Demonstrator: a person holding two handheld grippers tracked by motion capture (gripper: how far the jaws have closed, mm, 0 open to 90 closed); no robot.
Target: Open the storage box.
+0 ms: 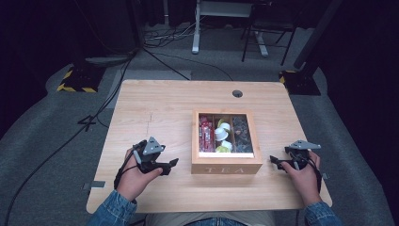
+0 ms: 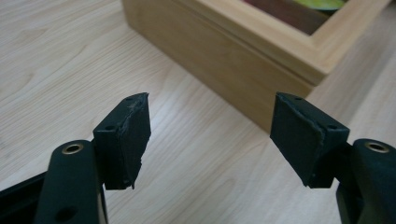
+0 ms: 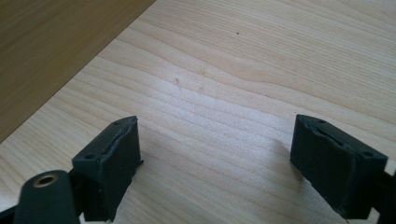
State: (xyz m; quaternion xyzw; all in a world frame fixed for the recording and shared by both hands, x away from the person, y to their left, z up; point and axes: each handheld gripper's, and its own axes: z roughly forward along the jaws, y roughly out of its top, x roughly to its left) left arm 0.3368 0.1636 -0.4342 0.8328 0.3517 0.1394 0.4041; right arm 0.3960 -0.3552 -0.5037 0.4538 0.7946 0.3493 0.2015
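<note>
A wooden box (image 1: 227, 168) marked TEA stands in the middle of the table (image 1: 160, 108). Through its top I see red packets (image 1: 205, 134) on the left, white and yellow pods (image 1: 222, 134) in the middle and dark items (image 1: 242, 134) on the right. My left gripper (image 1: 170, 165) hovers just left of the box's front corner. It is open, its jaws (image 2: 210, 135) wide apart over bare wood, and the box (image 2: 233, 60) lies just ahead. My right gripper (image 1: 275, 162) rests to the right of the box, open (image 3: 217, 158) with nothing between its jaws. The box wall (image 3: 56, 56) lies at its upper left.
A round cable hole (image 1: 237, 93) sits near the table's far edge. Cables (image 1: 117, 89) trail across the grey floor to the left, and desk legs (image 1: 196, 28) and a chair frame (image 1: 263, 37) stand beyond the table.
</note>
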